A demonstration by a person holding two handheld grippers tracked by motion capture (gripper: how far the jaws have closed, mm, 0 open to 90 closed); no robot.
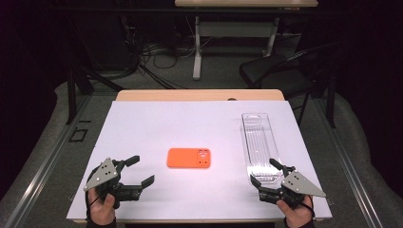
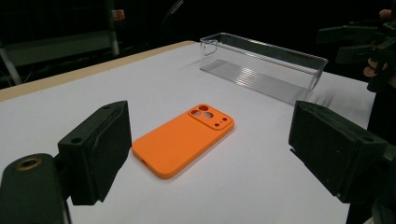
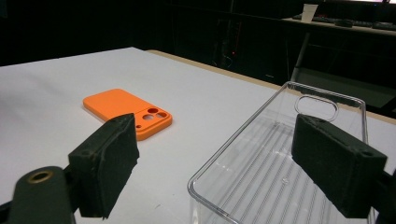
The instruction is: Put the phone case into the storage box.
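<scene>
orange phone case (image 1: 189, 158) lies flat at the centre of the white counter (image 1: 157, 123), back side up, with its camera cut-outs toward the 3 o'clock end in the high view. nothing touches it.

clear plastic tray (image 1: 260, 142) stands at 3 o'clock from the case, well apart from it, with its long side running from 12 to 6 o'clock. it is empty and has a ribbed floor.

my left tongs (image 1: 140, 170) sit at 7 o'clock from the case, near the front edge of the counter, in my left hand (image 1: 103, 205). the jaws are spread wide and hold nothing. in the left gripper view the case (image 2: 184, 139) appears between the two jaws, farther out on the counter, and the tray (image 2: 261, 66) sits beyond it at 1 o'clock.

my right tongs (image 1: 264, 172) sit at the 6 o'clock end of the tray, in my right hand (image 1: 297, 211). the jaws are spread apart and hold nothing. in the right gripper view the near end of the tray (image 3: 280, 158) lies between the jaws, and the case (image 3: 127, 112) lies at 10 o'clock.
</scene>
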